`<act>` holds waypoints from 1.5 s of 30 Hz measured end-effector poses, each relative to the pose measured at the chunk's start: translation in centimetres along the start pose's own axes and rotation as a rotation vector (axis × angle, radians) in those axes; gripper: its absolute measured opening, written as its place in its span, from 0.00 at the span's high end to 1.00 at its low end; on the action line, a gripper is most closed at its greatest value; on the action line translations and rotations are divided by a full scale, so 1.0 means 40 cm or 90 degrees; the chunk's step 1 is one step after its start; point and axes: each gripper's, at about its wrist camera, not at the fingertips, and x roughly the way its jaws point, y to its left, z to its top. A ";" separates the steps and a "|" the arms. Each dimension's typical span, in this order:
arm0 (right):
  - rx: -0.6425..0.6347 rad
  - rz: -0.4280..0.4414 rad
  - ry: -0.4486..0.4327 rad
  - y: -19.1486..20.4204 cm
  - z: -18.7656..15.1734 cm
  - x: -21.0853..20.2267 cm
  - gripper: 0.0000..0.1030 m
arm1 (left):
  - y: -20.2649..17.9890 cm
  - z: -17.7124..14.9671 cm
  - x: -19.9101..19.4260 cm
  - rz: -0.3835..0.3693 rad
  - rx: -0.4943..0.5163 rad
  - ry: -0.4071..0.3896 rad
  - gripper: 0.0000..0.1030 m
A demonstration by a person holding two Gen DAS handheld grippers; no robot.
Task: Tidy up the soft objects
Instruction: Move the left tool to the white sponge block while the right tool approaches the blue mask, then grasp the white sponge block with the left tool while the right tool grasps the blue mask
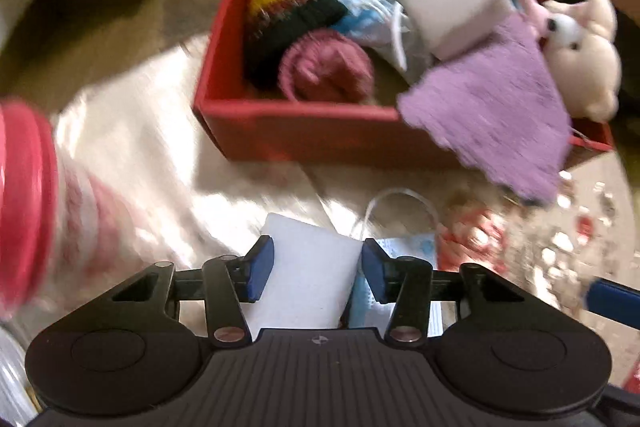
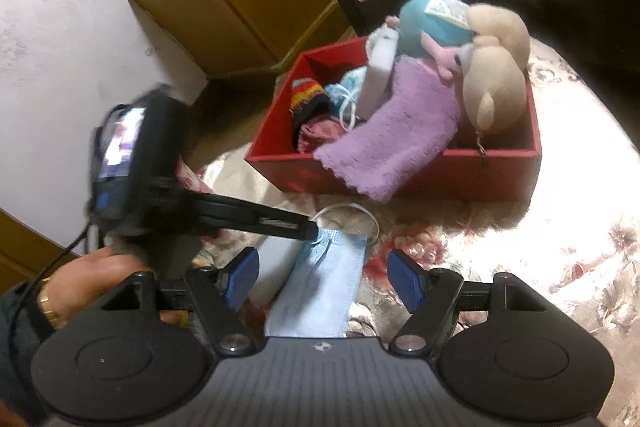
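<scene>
Floral cloth point(image 2: 560, 227), left tongs point(image 1: 318, 269) gripping white sponge point(image 1: 304, 279), blue mask point(image 2: 320, 279)

Box point(image 1: 304, 131) packed w/ toys; purple cloth point(image 1: 496, 115) spills over its front wall. Bare cloth-covered floor point(image 1: 132, 131) left of box, room for me there. Jar point(image 1: 28, 203) blocks far left.

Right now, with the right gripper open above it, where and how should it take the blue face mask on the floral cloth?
Grip the flat pleated blue face mask across its short width at mid-body, coming straight down. It lies flat, lengthwise between the right gripper's open fingers. Stay right of the white foam block, which the left gripper is clamping, and avoid the loose white ear loop.
</scene>
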 end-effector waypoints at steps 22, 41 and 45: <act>-0.196 -0.158 0.117 0.129 -0.216 0.201 0.68 | 0.018 -0.059 -0.048 -0.045 -0.017 -0.025 0.24; -0.052 -0.096 0.084 0.145 -0.204 0.149 0.41 | 0.027 -0.067 -0.103 -0.080 -0.039 -0.064 0.22; -0.089 -0.144 0.123 0.178 -0.246 0.222 0.37 | 0.027 -0.081 -0.093 -0.080 -0.032 -0.050 0.22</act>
